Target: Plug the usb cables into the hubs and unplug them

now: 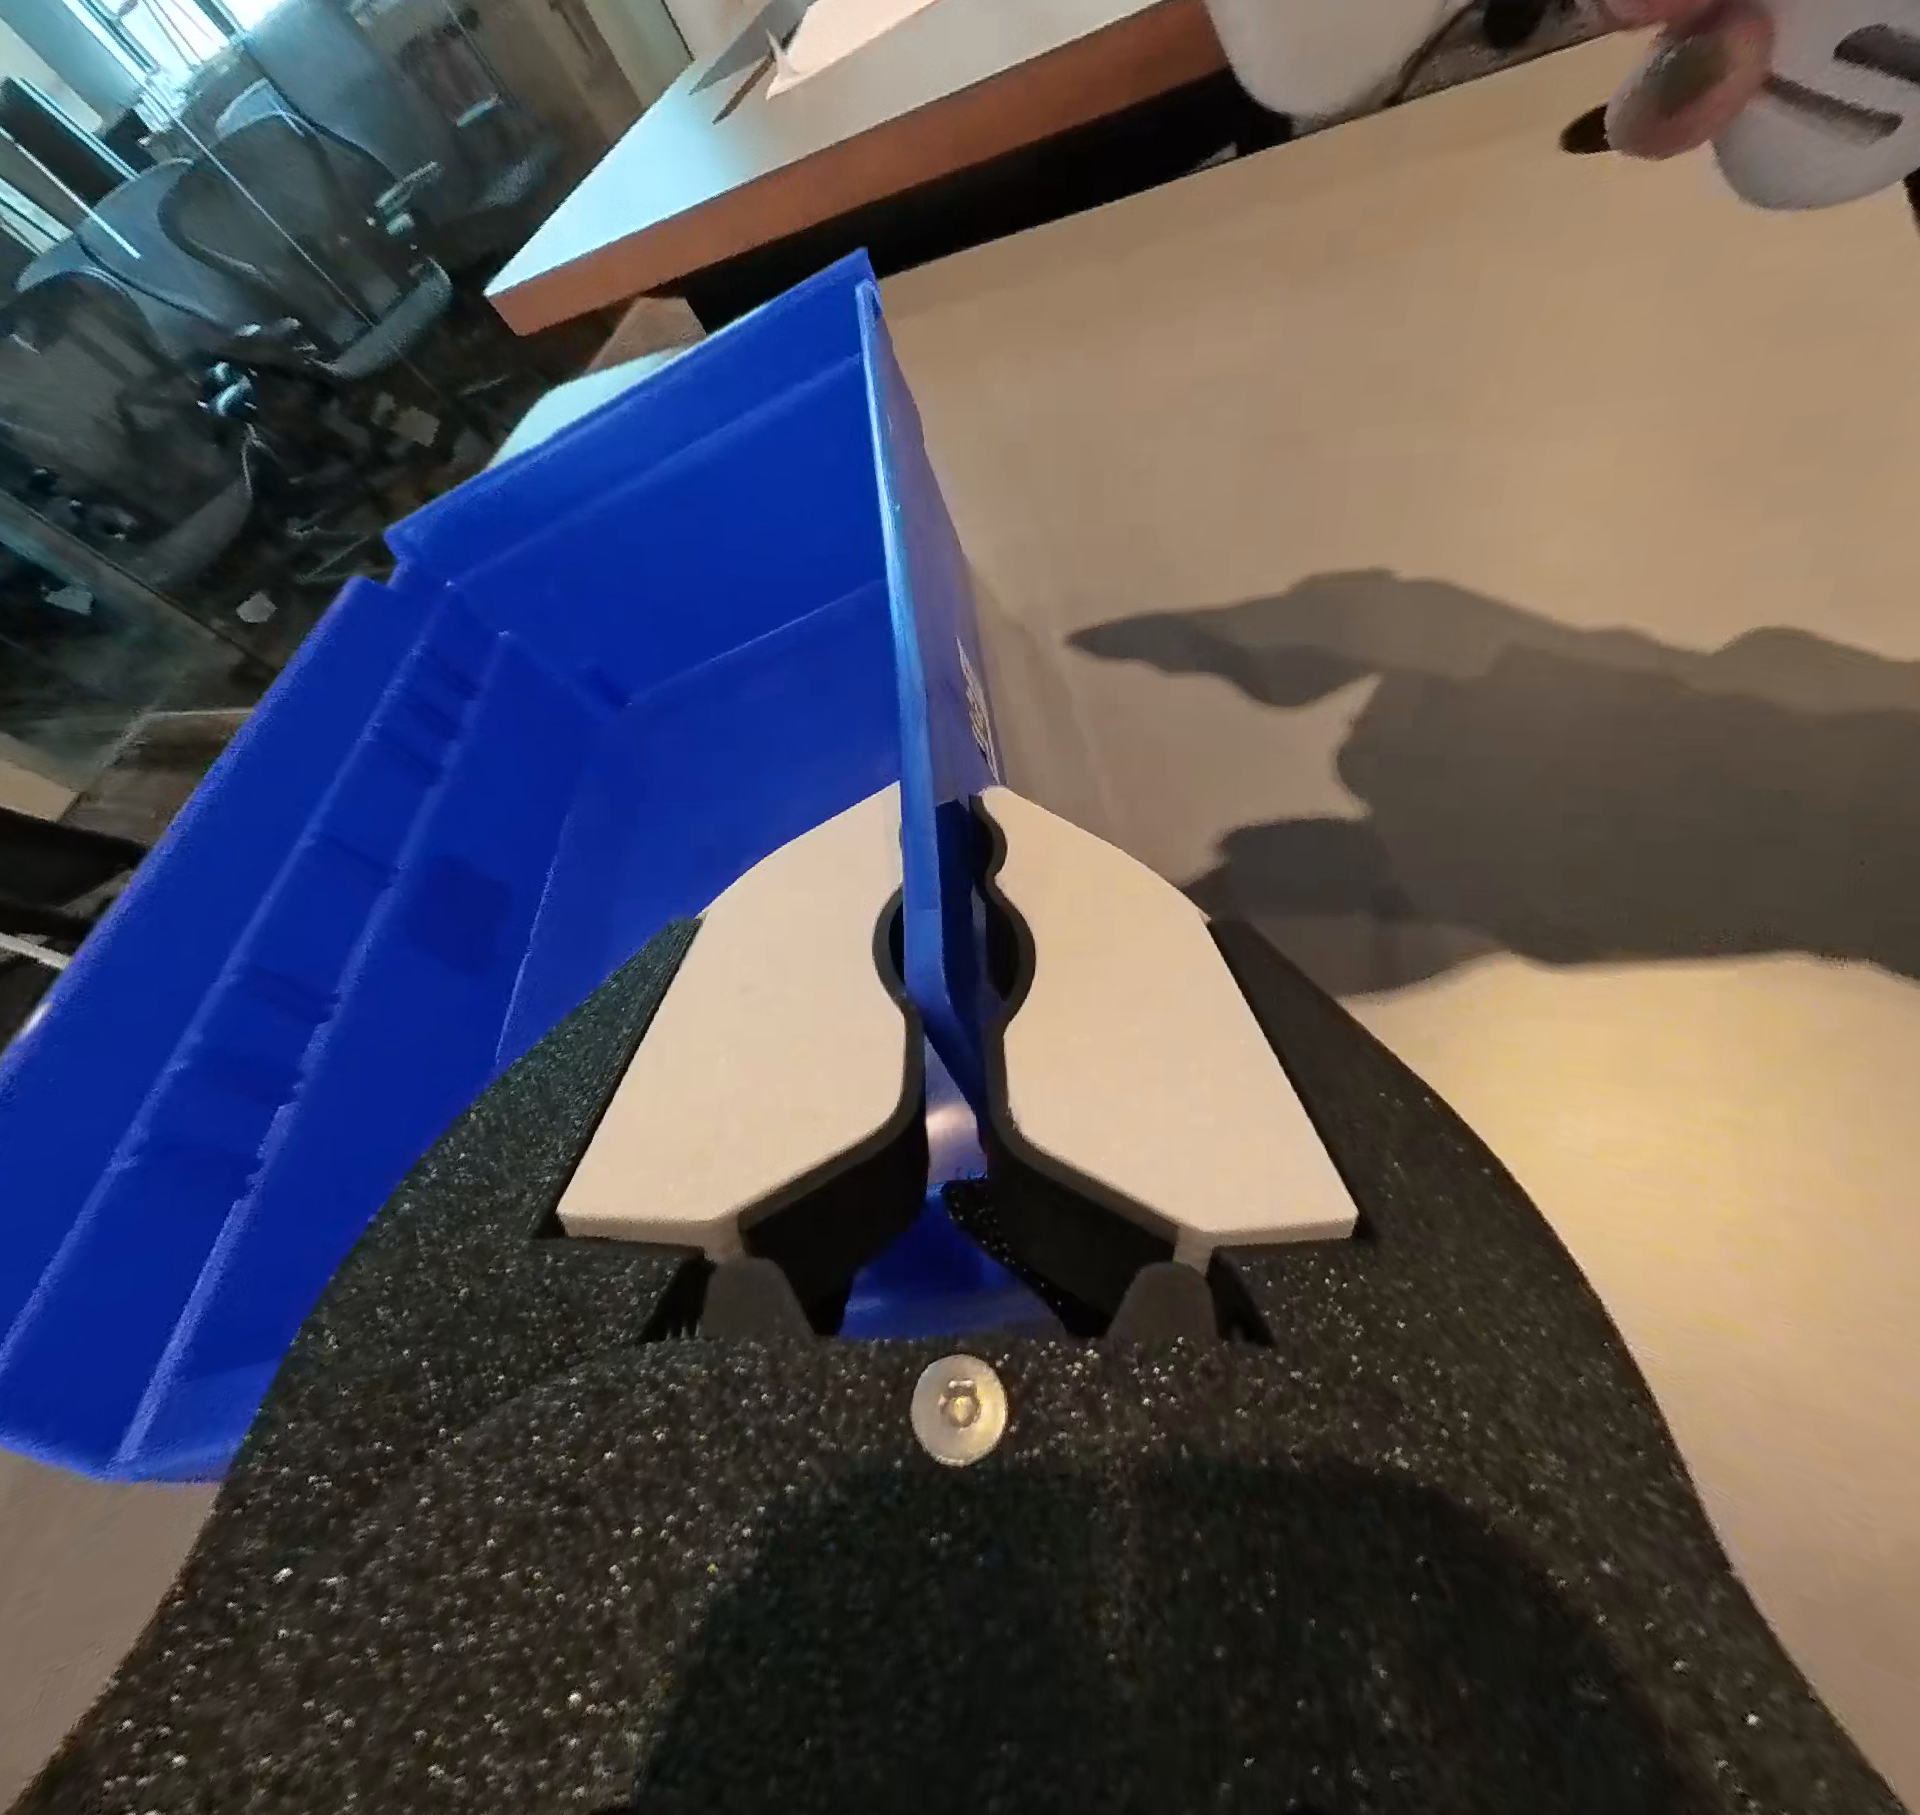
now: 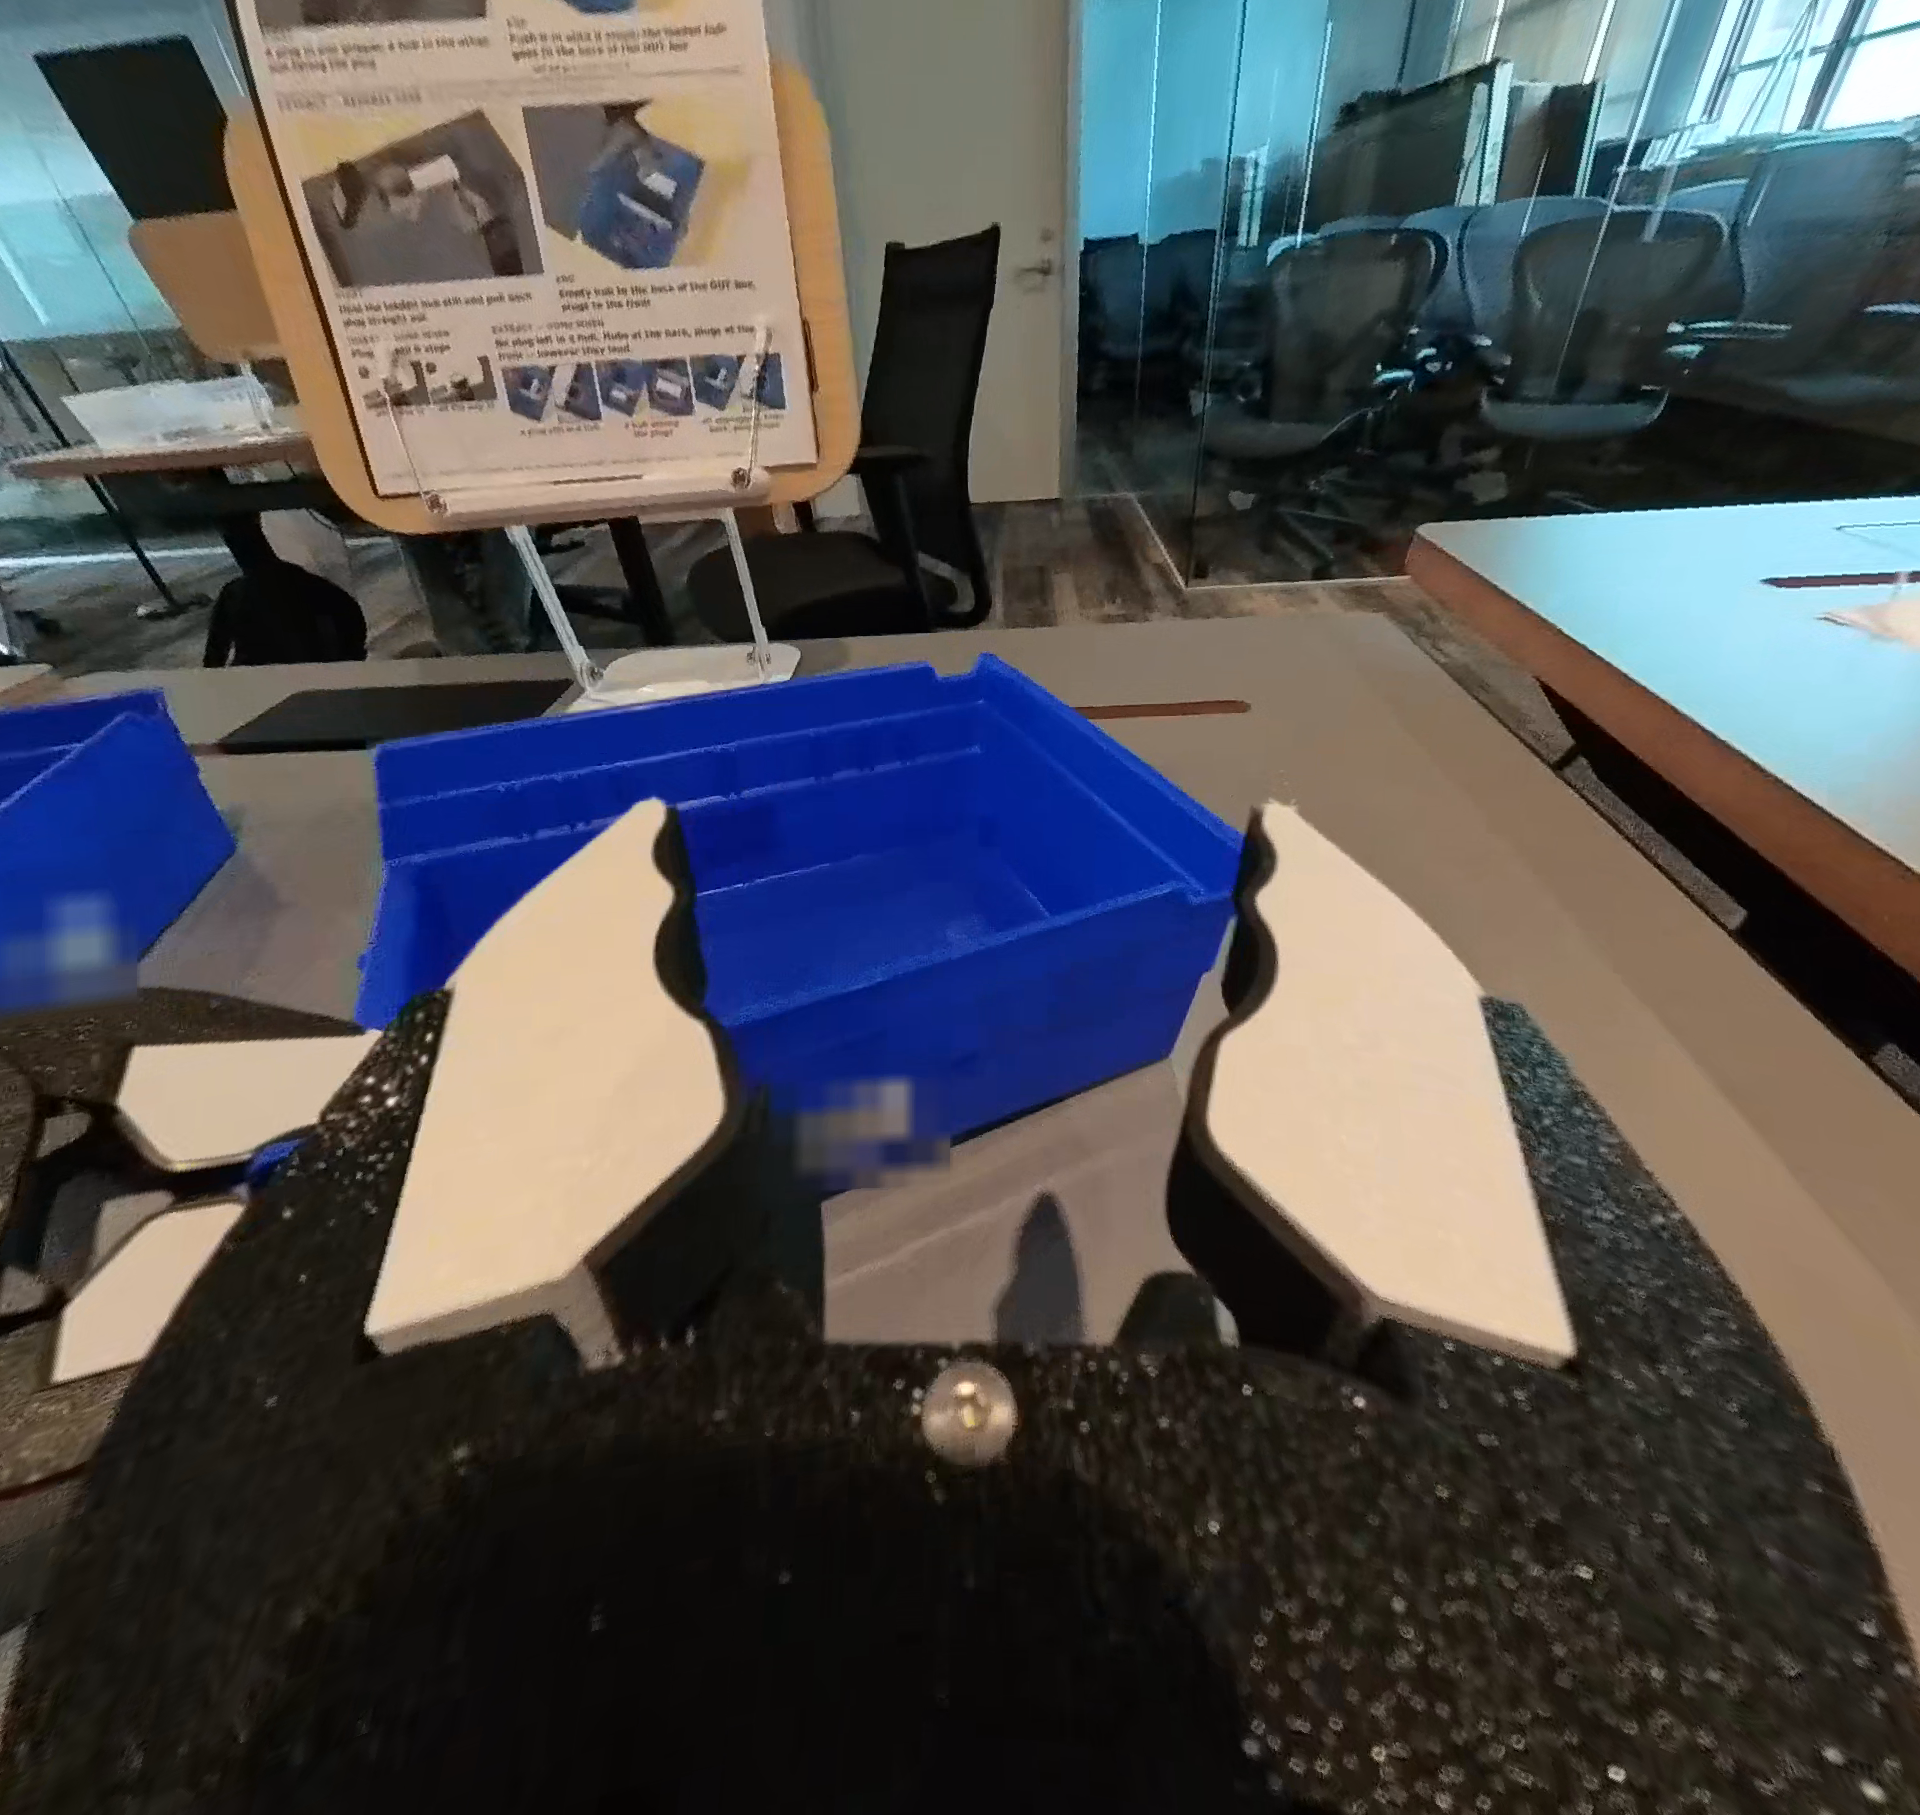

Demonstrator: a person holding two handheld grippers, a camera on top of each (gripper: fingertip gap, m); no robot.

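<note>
USB cables and hubs do not show in either view; their place cannot be told. Landmark: blue bin (image 2: 800, 892) on the bench (image 2: 1455, 934).

1. Left claw (image 1: 940, 934): clamped on the bin's side wall, near its front corner; the bin appears tilted.
2. Right claw (image 2: 961, 934): jaws wide apart, holding nothing, just in front of the bin.
3. Bin interior: empty as far as visible.
4. Second blue bin (image 2: 94, 809): left of the landmark, cut off by the frame edge.
5. Instruction sheet (image 2: 520, 186): on a stand behind the bin.

Step in hand, as judged: bin positioning, outside plugging proper. Next move calls for locating a hub and a cable.
</note>
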